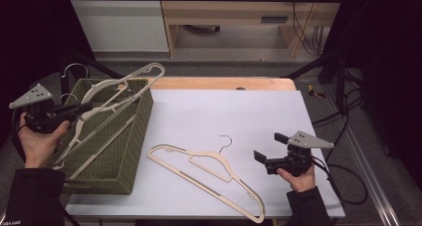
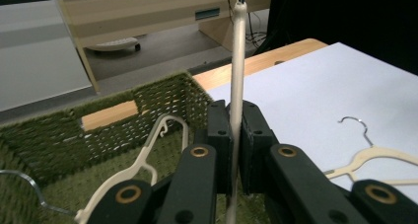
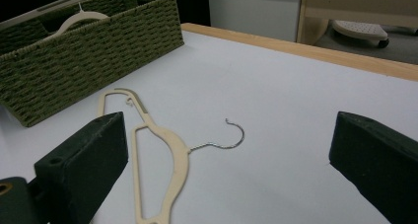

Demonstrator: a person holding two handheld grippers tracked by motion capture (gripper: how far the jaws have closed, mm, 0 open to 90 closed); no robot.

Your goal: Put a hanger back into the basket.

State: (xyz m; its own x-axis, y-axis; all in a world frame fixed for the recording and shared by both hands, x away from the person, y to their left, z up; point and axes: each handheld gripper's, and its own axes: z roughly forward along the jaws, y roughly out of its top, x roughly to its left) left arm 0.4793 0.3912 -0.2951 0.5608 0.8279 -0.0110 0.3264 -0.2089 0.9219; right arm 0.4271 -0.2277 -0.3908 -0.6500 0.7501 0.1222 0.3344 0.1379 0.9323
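My left gripper [image 1: 85, 107] is shut on a cream plastic hanger [image 1: 117, 94] and holds it tilted over the green woven basket [image 1: 130, 151]. In the left gripper view the two pads clamp the hanger's thin bar [image 2: 236, 61]. Another cream hanger [image 2: 148, 157] lies inside the basket [image 2: 59, 135]. A third cream hanger [image 1: 209, 173] with a metal hook lies flat on the white table sheet [image 1: 224, 111]. My right gripper [image 1: 271, 146] hovers open to the right of it, jaws wide apart, with that hanger [image 3: 162, 145] ahead of them.
The basket [image 3: 84, 51] stands at the table's left side. A wooden table edge [image 1: 224, 82] runs along the back. Beyond it are a wooden desk frame [image 1: 234, 17] and cables on the floor [image 1: 343, 131] at the right.
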